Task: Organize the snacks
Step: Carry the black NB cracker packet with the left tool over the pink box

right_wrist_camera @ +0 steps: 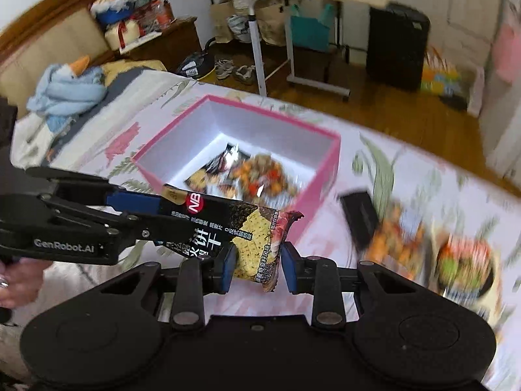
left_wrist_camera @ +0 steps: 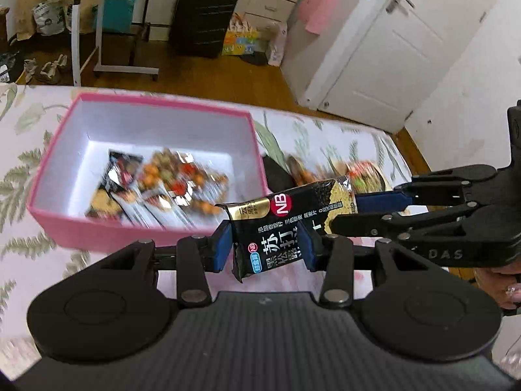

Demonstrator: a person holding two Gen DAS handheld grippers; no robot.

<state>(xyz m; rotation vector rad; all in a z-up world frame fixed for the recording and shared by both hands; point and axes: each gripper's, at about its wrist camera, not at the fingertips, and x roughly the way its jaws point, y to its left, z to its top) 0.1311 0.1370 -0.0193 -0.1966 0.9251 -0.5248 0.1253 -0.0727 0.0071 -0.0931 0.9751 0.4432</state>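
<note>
Left gripper (left_wrist_camera: 266,247): I have its blue pads either side of one end of the black cracker packet (left_wrist_camera: 286,224); the near pad presses the wrapper, so I read it as clenched on the packet.
Right gripper (right_wrist_camera: 257,265): I see its pads flanking the packet's other end, the one printed with a cracker; the left pad touches, but a sliver of gap shows at the right pad, so I cannot tell whether it grips.
Cracker packet: held in the air between both tools, just near of the pink box (left_wrist_camera: 52,215) and above the floral bedsheet (left_wrist_camera: 29,130).
Pink box: open, white inside, with several snack packets (left_wrist_camera: 162,185) lying on its floor, blurred.
Loose snacks (right_wrist_camera: 429,251): a few more packets lie on the sheet to the right of the box, too blurred to read.
Far side: a black suitcase (left_wrist_camera: 203,16) stands on the wooden floor.
</note>
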